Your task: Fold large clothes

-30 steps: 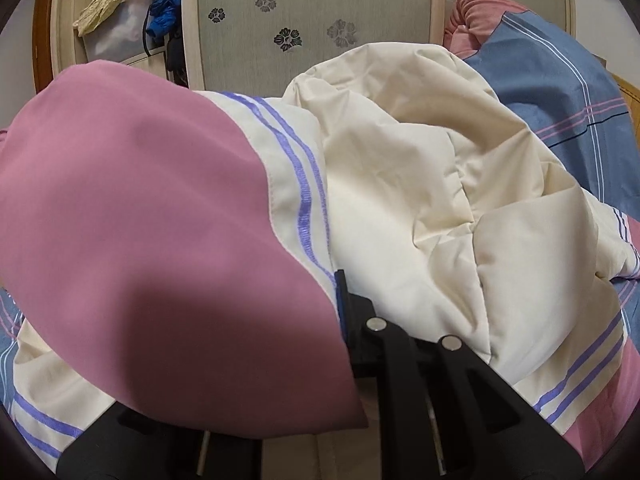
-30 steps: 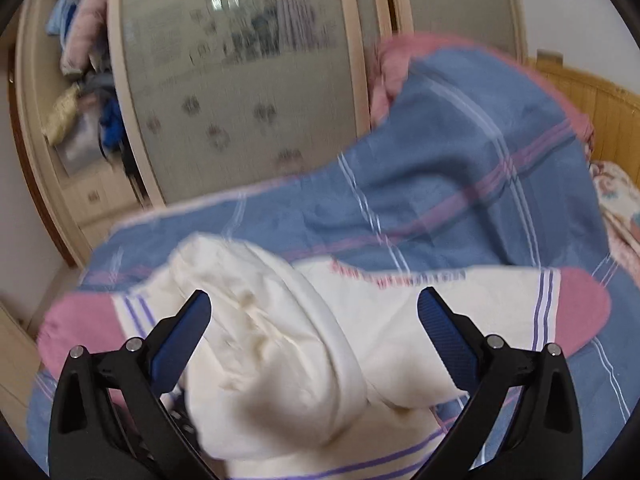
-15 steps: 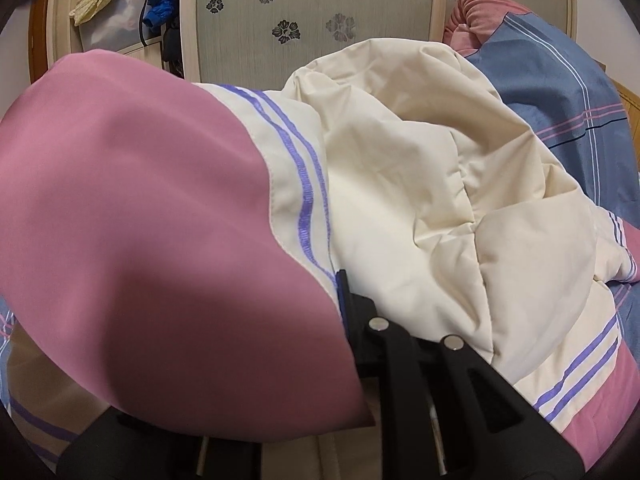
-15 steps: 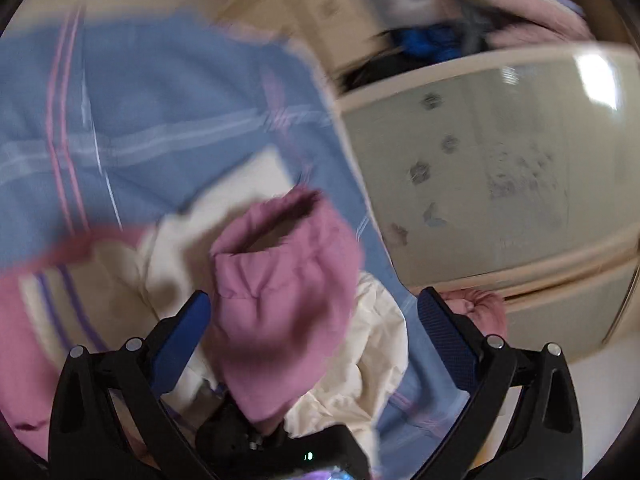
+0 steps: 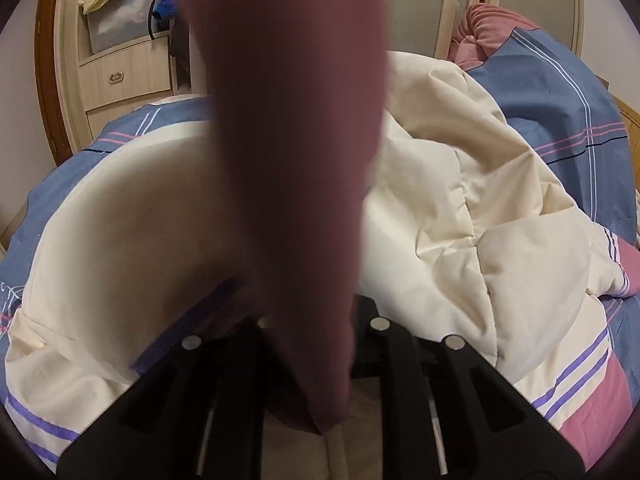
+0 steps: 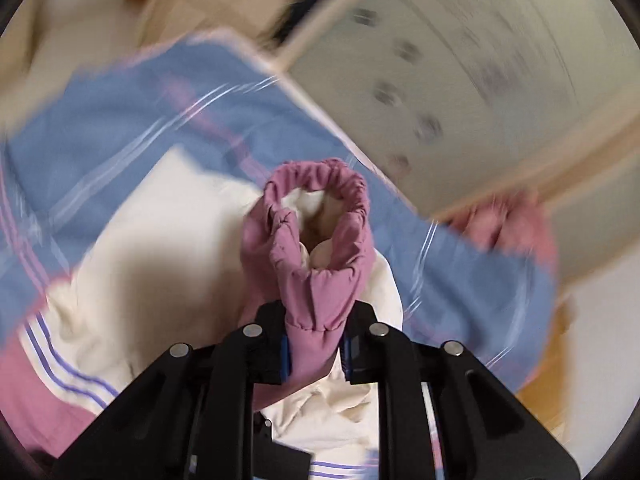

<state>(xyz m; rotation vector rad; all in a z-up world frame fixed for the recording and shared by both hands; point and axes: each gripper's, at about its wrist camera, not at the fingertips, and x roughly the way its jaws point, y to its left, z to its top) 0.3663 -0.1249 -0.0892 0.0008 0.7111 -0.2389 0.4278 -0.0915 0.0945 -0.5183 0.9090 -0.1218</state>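
No legible text, label, brand, number or sign in either view.

Left wrist view: the wardrobe door panel (image 5: 416,0) beyond the jaws carries only faint frosted decoration, no lettering that can be made out.

Right wrist view: the wardrobe door panel (image 6: 480,80) above and right of the jaws shows dark flower-like motifs and a smeared grey patch; motion blur makes it impossible to tell whether that patch holds writing. The garment cuff (image 6: 316,232) between the jaws bears no marking.
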